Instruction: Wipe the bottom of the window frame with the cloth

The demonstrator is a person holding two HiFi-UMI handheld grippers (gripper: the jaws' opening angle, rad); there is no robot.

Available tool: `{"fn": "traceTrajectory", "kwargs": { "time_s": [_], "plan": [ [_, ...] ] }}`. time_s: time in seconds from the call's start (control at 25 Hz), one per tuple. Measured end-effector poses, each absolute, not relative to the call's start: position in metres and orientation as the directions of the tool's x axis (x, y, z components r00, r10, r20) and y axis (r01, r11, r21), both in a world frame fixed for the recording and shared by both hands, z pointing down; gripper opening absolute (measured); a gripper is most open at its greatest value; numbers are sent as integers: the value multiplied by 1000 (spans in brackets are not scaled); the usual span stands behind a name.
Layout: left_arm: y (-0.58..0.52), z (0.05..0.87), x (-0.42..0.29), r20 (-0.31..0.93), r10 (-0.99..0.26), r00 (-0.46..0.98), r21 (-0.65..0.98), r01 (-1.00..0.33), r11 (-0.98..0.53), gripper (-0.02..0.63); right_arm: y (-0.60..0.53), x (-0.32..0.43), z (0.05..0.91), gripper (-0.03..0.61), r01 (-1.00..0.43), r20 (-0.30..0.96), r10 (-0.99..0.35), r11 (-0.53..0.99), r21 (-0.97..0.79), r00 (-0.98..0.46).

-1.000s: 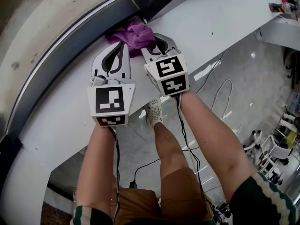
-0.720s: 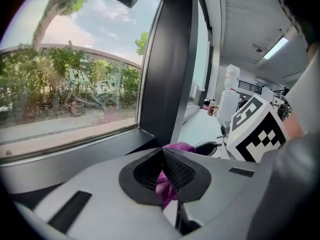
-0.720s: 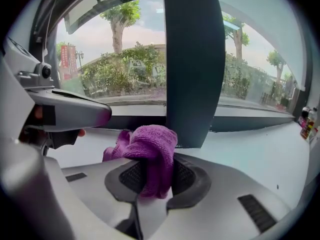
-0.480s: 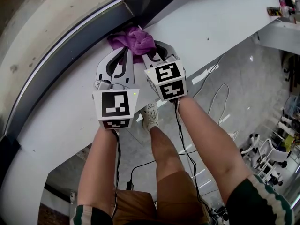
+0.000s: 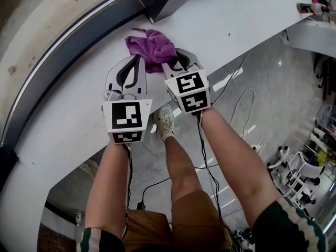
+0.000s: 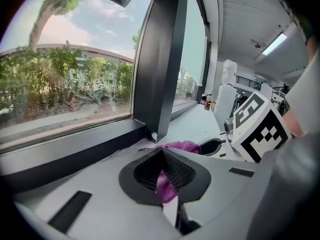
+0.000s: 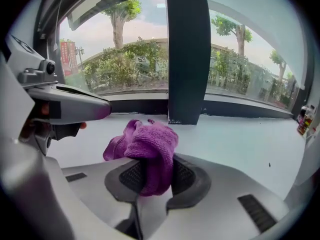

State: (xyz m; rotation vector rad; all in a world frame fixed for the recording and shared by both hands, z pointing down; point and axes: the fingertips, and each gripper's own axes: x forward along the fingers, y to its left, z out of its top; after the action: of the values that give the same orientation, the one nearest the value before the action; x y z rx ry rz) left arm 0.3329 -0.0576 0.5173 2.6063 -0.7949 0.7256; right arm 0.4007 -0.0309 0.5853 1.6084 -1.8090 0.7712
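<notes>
A crumpled purple cloth point(image 5: 153, 46) lies on the white sill point(image 5: 247, 20), a little in front of the dark bottom rail of the window frame point(image 5: 73, 43) and the foot of its upright post point(image 5: 157, 1). My right gripper point(image 5: 170, 63) is shut on the cloth's near edge, and a fold of cloth point(image 7: 150, 159) bulges up between its pads. My left gripper point(image 5: 138, 59) sits close beside it on the left with its jaws together. A strip of purple cloth point(image 6: 165, 184) shows between its pads. The rest of the cloth point(image 6: 181, 146) lies just past its tip.
The sill curves away to the left and right along the glass. Below its front edge are the grey floor with cables point(image 5: 247, 104), the person's legs and a shoe point(image 5: 164, 121). A shelf with small items point(image 5: 315, 7) is at the top right, chairs point(image 5: 302, 172) at the lower right.
Both grippers and the cloth have drawn back together from the frame's corner onto the white sill. The cloth, earlier against the post's foot, now lies apart from it.
</notes>
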Motion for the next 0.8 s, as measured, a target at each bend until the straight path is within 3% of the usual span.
{"fn": "traceTrajectory", "kwargs": {
  "time_s": [0.8],
  "plan": [
    [14, 520, 341, 582, -377, 720, 120, -535, -836, 9, 48, 396, 590, 103, -994, 765, -635, 81, -71, -106]
  ]
}}
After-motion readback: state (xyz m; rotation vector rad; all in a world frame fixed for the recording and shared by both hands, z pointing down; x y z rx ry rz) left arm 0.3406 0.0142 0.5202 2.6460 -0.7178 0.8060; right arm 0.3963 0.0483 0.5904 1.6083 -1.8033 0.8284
